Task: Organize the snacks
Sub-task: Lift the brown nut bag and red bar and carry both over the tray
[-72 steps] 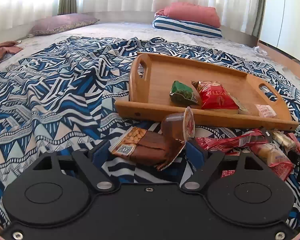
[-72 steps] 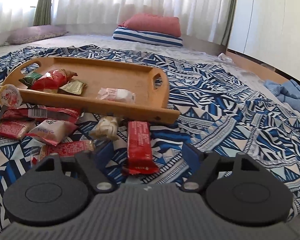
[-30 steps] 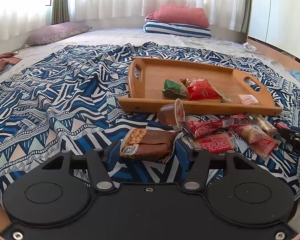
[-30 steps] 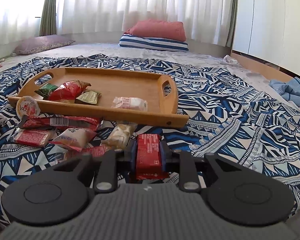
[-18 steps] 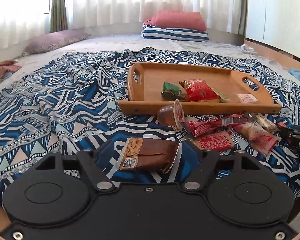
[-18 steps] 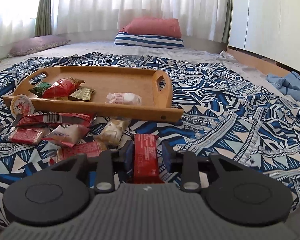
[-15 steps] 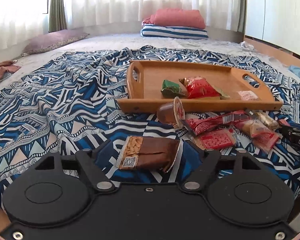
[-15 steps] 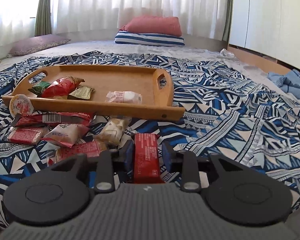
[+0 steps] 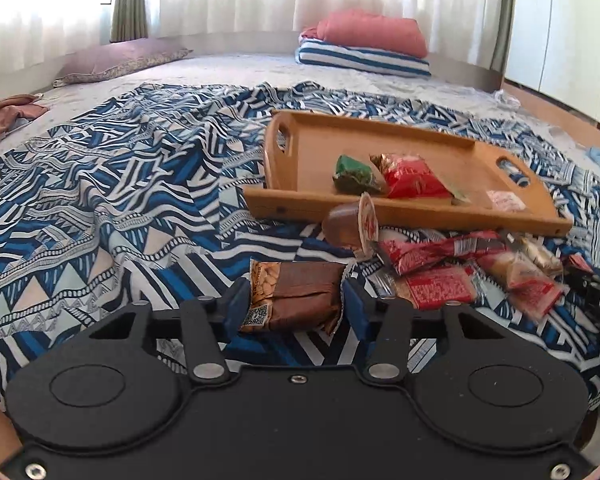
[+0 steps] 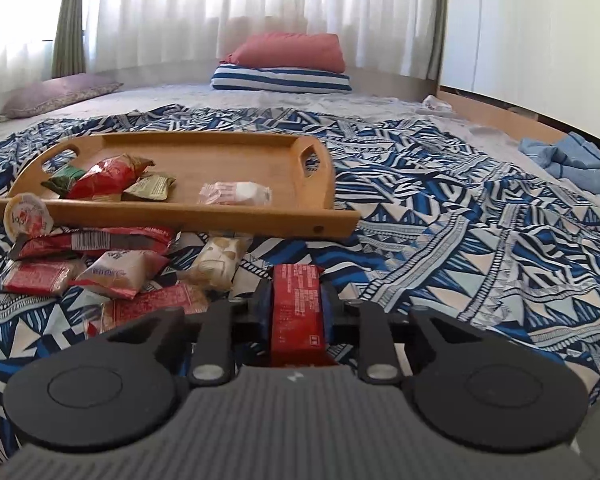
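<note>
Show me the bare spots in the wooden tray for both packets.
Free: the wooden tray floor behind the white-pink packet, up to the far wall and right handle slot. Crowded: its left end, with the green packet, red bag and olive packet.

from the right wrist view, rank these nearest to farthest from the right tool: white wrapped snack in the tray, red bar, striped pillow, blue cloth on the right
1. red bar, clamped in the right tool.
2. white wrapped snack, ahead and slightly left, inside the wooden tray.
3. blue cloth, far right at the patterned blanket's edge.
4. striped pillow, straight ahead at the back, under the pink pillow.
</note>
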{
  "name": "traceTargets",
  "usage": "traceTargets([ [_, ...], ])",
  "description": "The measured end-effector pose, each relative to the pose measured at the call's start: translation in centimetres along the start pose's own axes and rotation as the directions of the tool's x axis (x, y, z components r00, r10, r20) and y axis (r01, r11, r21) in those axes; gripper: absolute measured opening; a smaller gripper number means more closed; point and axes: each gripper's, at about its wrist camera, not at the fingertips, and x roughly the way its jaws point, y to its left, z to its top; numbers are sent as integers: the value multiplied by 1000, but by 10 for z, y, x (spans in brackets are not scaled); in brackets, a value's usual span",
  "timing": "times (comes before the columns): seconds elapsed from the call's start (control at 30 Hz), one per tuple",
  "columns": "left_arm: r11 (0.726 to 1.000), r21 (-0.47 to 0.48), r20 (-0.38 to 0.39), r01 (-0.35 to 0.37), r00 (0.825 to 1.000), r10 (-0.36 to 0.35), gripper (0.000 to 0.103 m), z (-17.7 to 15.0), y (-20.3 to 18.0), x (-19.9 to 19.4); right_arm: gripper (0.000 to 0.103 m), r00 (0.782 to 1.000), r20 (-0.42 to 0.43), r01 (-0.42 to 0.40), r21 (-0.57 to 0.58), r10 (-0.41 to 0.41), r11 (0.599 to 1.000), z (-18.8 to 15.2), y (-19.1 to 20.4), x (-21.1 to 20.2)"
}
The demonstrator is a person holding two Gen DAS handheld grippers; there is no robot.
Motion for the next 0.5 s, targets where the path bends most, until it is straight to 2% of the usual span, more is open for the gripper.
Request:
traceTargets([
  [0.1, 999, -30, 18, 19, 1000, -19, 46, 7, 3, -7, 29, 1000, 9, 15, 3, -15, 1000, 3, -1, -5],
  [0.13, 999, -36, 23, 26, 999, -25, 42, 10, 4, -9, 29, 1000, 13, 16, 6, -16, 1000, 4, -2, -6],
  [0.17, 999, -35, 30, 38, 999, -37, 14, 13, 4, -12, 29, 1000, 19, 16, 8, -16, 1000, 6, -3, -8],
  [0.2, 999, -30, 25, 45, 999, -44, 9, 17, 3, -13, 29, 1000, 25, 17, 11, -17, 1000, 9, -4, -10],
  [0.27, 998, -27, 35, 51, 998, -50, 13, 20, 1, -16, 29, 999, 41, 21, 22, -22, 1000, 13, -6, -13],
  [0.37, 999, 6, 17, 38, 999, -39, 13, 21, -3, -13, 29, 998, 55, 17, 37, -19, 999, 19, -9, -16],
  [0.4, 999, 8, 7, 40, 999, -40, 15, 19, -3, -11, 29, 998, 59, 21, 38, -23, 999, 20, -9, -16],
  [0.43, 999, 3, 1, 39, 999, -39, 31, 17, -4, -10, 29, 998, 60, 23, 39, -25, 999, 20, -9, -17],
  [0.47, 999, -3, 0, 34, 999, -34, 56, 13, -4, -10, 29, 998, 58, 21, 39, -24, 999, 20, -10, -17],
  [0.5, 1000, -3, 12, 27, 1000, -27, 62, 10, -4, -11, 29, 998, 54, 19, 40, -21, 999, 19, -10, -17],
])
